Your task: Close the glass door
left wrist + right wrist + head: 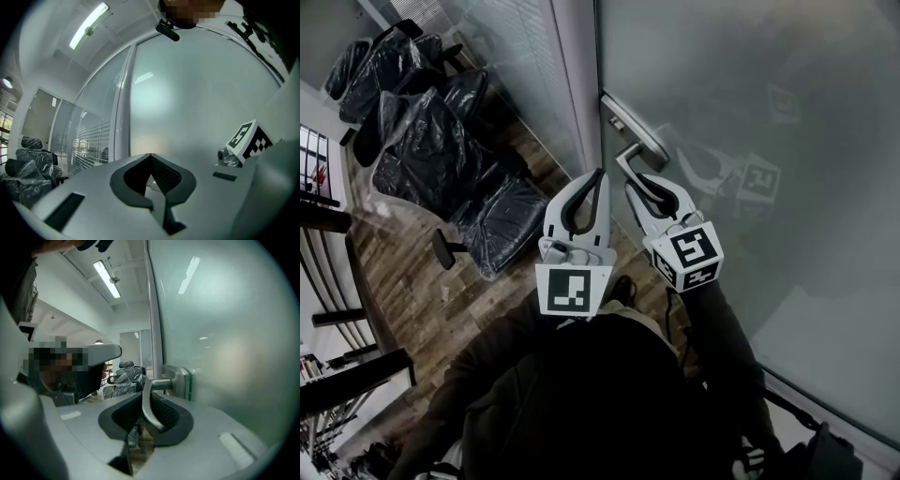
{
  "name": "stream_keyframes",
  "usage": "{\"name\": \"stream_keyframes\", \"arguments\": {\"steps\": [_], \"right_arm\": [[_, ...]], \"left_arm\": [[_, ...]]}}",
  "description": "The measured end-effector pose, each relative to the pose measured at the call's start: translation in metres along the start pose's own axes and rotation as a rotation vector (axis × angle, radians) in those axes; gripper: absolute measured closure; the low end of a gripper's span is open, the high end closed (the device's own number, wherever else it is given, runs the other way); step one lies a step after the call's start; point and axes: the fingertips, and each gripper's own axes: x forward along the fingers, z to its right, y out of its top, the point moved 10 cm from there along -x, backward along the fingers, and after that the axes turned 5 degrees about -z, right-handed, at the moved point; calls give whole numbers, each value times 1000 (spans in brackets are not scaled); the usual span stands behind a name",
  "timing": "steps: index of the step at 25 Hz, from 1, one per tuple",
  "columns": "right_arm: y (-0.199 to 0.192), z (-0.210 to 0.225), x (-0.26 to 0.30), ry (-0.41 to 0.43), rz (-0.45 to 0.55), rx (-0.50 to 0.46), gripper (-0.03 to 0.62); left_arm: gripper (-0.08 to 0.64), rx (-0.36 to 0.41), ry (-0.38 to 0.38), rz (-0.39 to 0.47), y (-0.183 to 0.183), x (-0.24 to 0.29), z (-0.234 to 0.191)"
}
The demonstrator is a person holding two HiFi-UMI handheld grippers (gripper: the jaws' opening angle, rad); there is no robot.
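right gripper (147, 394): we've got its jaws clamped on the door handle (146, 409), with the metal lever running down between the two ribbed pads
door handle: silver lever a bit above the middle of the head view, bending down from its handle plate (635, 128) into the right gripper's jaws
glass door (769, 141): frosted pane filling pretty much the whole right side of the head view; its edge runs straight up from the handle plate, just beside a pale frame post (574, 84), and we honestly can't tell if the edge sits fully against it
left gripper (150, 155): jaws together at the tips with nothing pinched in them; in the head view it hangs just left of the right gripper, near the door edge, and as far as we can see it's not touching the handle
marker cube (248, 140): the right gripper's one, black-and-white squares, shows at the right of the left gripper view
chairs (422, 141): a bunch wrapped in black plastic, upper left of the head view, well apart from the door
wooden floor (403, 281): brown planks down the left side of the head view
blinds (89, 140): behind the clear glass panel, left of middle in the left gripper view
ceiling light (107, 273): long lit strip, upper left of the right gripper view
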Motion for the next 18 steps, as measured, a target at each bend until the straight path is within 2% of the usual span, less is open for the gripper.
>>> {"name": "stream_keyframes", "arguments": {"steps": [6,10,11,15,18], "right_arm": [[-3,2,-26,23,13,-35,523],[-4,-3,-29,-1,16,-47,505],[-5,-4,-31,-10,14,-55,483],[-1,-10,-52,-107,50,-72,472],[6,-27,-73,-196,110,-119,523]], "left_arm": [[563,-1,-36,-1,-3,-5,5],[563,5,-84,-1,-5,-8,-3],[563,9,-100,1,-4,-9,-4],[563,12,-149,-2,-4,-12,-8],[563,9,-179,-1,-2,-15,-5]]}}
